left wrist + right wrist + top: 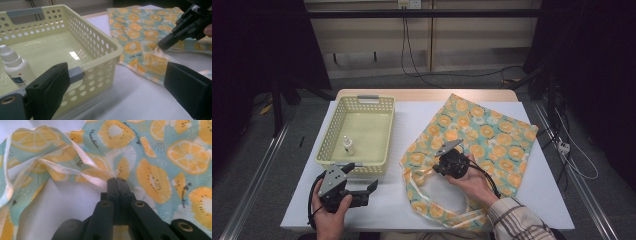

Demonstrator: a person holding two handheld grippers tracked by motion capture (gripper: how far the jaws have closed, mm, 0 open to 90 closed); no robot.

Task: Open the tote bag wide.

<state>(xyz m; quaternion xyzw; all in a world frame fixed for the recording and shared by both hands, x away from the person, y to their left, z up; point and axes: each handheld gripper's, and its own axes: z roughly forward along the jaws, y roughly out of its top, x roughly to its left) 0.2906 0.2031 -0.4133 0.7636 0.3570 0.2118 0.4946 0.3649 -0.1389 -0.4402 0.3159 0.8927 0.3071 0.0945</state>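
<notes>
Pinching bag point(472, 135) rim with my right gripper point(117, 180), jaws clamped on cloth edge at mouth near handles. Left gripper point(362, 192) idle by basket point(382, 107), jaws wide apart, holding nothing. Bag lies flat on table point(407, 112), right of basket, mouth toward me. Grip looks done; opening mouth and loading bottle point(348, 145), upright in basket, likely left to do. Bag: thin teal cloth, orange-slice print, white-trimmed rim puckered where pinched, pale handles looped loose on table
</notes>
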